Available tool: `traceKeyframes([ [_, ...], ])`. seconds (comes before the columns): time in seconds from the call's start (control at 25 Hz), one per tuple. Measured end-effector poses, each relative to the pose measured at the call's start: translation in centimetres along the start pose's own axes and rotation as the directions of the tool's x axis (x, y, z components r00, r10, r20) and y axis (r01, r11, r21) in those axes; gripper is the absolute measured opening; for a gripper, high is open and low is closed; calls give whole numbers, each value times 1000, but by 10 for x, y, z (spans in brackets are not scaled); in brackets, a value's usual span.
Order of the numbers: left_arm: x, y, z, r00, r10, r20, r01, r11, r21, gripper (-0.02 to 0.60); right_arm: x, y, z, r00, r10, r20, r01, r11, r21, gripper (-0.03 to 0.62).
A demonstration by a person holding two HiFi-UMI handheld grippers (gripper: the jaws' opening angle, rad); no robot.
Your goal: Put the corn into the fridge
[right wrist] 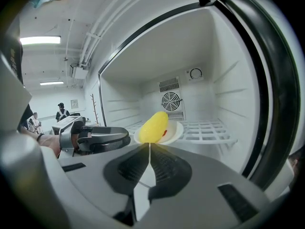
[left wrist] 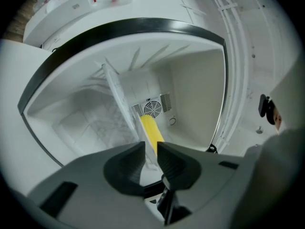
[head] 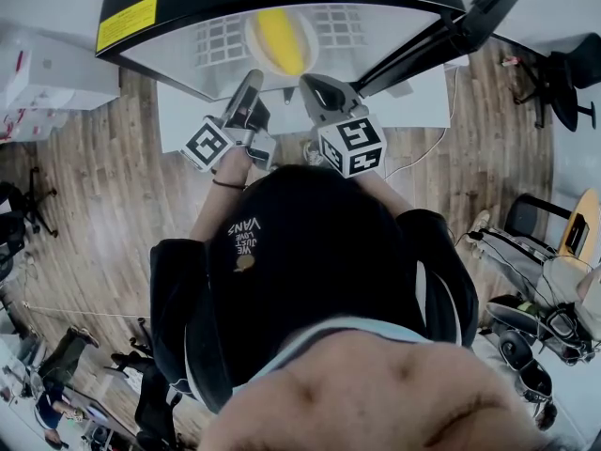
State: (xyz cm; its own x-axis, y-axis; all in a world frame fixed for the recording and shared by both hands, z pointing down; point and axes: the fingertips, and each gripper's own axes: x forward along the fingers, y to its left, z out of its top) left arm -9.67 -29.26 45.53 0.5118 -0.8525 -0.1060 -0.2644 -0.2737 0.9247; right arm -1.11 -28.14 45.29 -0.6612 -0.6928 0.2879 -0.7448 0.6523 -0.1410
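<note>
The yellow corn (right wrist: 153, 126) lies on a small white plate (right wrist: 175, 130), which rests on the wire shelf (right wrist: 209, 130) inside the open fridge (head: 141, 17). My right gripper (right wrist: 149, 145) reaches into the fridge's mouth, its jaws shut with the plate's near rim as a thin white edge between them. Seen from above, the corn (head: 280, 40) sits just past that gripper (head: 313, 85). My left gripper (left wrist: 151, 146) is rolled on its side at the fridge opening, jaws a narrow gap apart with nothing between them. The corn (left wrist: 151, 131) shows beyond that gap. The left gripper (right wrist: 125, 137) hovers left of the plate.
A black gasket frames the fridge's mouth (right wrist: 267, 80), and the door (head: 488, 12) stands swung open at the right. A fan grille (right wrist: 170, 100) sits on the back wall. The fridge stands on a white table (head: 413, 101). Office chairs (head: 568, 73) and people stand further off.
</note>
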Motion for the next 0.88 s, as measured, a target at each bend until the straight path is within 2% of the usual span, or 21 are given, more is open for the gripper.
traceKeyframes([
  [0.12, -1, 2, -2, 999, 31, -30, -28, 994, 101, 69, 1, -1, 0, 1000, 2, 1, -2, 1000, 3, 20],
  [0.2, -2, 5, 0, 997, 57, -48, -46, 979, 198, 60, 1, -2, 0, 1000, 4, 3, -4, 1000, 5, 18],
  [0.28, -1, 5, 0, 996, 67, -65, -48, 964, 262, 52, 2, -2, 0, 1000, 5, 3, -5, 1000, 7, 17],
  [0.68, 3, 3, -4, 988, 100, -120, -42, 911, 411, 32, 6, -7, 2, 1000, 5, -1, -5, 1000, 19, 17],
  [0.88, 5, 4, -1, 988, 102, -118, -43, 905, 423, 29, 9, -10, 4, 1000, 10, -2, -10, 1000, 17, 17],
])
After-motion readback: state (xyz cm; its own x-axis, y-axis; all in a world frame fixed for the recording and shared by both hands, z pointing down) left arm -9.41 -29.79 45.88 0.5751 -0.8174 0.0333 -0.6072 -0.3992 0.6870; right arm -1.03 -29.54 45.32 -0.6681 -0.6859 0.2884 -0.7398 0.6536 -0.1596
